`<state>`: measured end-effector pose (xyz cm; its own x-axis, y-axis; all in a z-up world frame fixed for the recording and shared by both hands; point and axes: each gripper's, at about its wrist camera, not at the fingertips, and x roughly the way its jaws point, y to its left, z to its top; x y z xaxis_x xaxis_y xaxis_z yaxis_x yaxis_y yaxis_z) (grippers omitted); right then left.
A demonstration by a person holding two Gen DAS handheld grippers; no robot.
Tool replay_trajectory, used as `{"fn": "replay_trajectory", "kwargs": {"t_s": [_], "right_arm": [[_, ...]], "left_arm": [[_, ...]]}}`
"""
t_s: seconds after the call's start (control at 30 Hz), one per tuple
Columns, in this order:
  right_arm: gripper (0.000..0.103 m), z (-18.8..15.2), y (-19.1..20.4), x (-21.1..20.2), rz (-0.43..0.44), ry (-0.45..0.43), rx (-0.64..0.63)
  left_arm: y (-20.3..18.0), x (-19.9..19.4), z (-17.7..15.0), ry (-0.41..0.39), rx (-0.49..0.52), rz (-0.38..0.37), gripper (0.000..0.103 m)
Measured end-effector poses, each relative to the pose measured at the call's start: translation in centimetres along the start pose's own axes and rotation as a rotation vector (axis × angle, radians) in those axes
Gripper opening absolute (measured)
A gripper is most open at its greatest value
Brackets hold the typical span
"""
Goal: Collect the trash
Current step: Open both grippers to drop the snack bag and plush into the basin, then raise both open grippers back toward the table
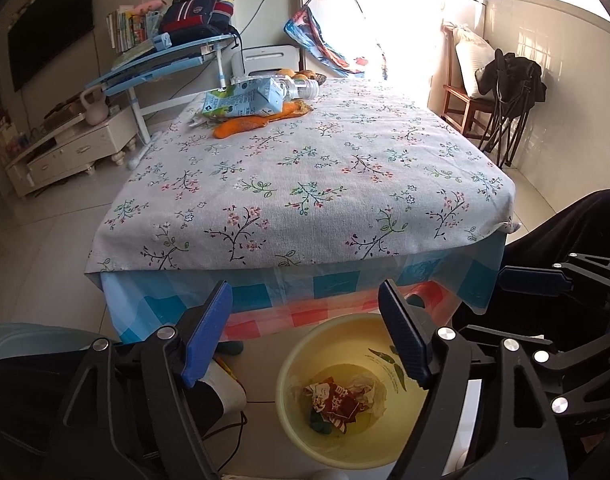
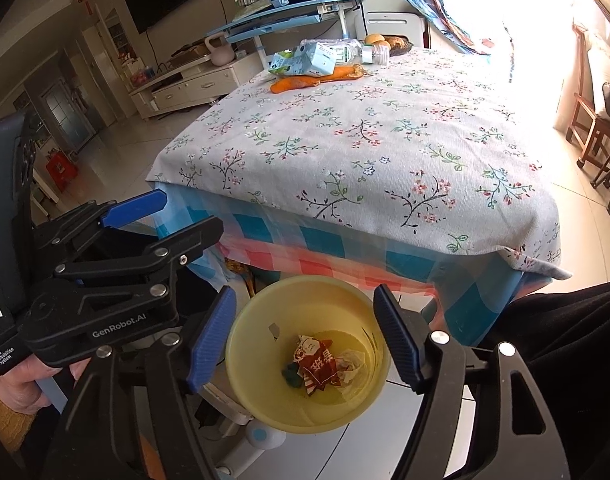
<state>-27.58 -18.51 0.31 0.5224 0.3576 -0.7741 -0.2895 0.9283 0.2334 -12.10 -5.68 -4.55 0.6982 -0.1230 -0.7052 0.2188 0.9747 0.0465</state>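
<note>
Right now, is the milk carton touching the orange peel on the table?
Touching. The left wrist view shows the milk carton lying on top of the orange peel, no gap between them.

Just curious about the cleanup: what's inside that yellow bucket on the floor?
In the yellow bucket: a crumpled red-and-white wrapper, crumpled white paper and something small and green. Anything beneath them is hidden.

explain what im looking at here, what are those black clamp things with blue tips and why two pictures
Those are handheld grippers, one in each of a person's hands, each with a camera looking along its fingers. One picture is from the left gripper, the other from the right gripper. Both are open and hold nothing. They hover over a yellow bin on the floor, containing a red wrapper and crumpled paper. On the table's floral tablecloth, at the far end, lie a milk carton, a plastic bottle and orange peels.
</note>
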Motion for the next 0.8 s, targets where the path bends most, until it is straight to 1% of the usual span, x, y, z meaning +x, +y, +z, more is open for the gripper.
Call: {"fn": "replay_trajectory", "kwargs": {"t_s": [0.07,0.1,0.2,0.27,0.4,0.47,0.6,0.8], "right_arm": [[0.072,0.1,0.0,-0.2,-0.001,-0.011,-0.002],[0.076,0.2,0.1,-0.3,-0.008,-0.022,-0.005],[0.085,0.6,0.4,-0.6,-0.044,-0.06,-0.022],[0.089,0.8,0.7,-0.7,-0.08,-0.081,-0.046],[0.09,1.8,1.1,-0.3,-0.097,-0.096,-0.097],[0.09,2.3,1.2,-0.2,-0.097,-0.102,-0.111],[0.09,3.7,0.9,0.0,-0.09,-0.116,-0.127],[0.09,7.1,0.5,0.7,-0.086,-0.145,-0.165]], "left_arm": [[0.1,-0.2,0.1,-0.012,-0.004,0.006,0.078],[0.2,-0.3,0.2,-0.019,-0.007,0.008,0.079],[0.9,-0.6,0.6,-0.037,-0.028,0.014,0.082],[1.6,-0.7,1.0,-0.046,-0.056,0.02,0.083],[3.3,-0.9,2.2,-0.077,-0.084,0.053,0.084],[4.2,-1.0,3.1,-0.097,-0.093,0.078,0.085],[6.1,-1.0,4.9,-0.123,-0.13,0.099,0.086],[8.3,-0.2,8.6,-0.151,-0.144,0.126,0.086]]}}
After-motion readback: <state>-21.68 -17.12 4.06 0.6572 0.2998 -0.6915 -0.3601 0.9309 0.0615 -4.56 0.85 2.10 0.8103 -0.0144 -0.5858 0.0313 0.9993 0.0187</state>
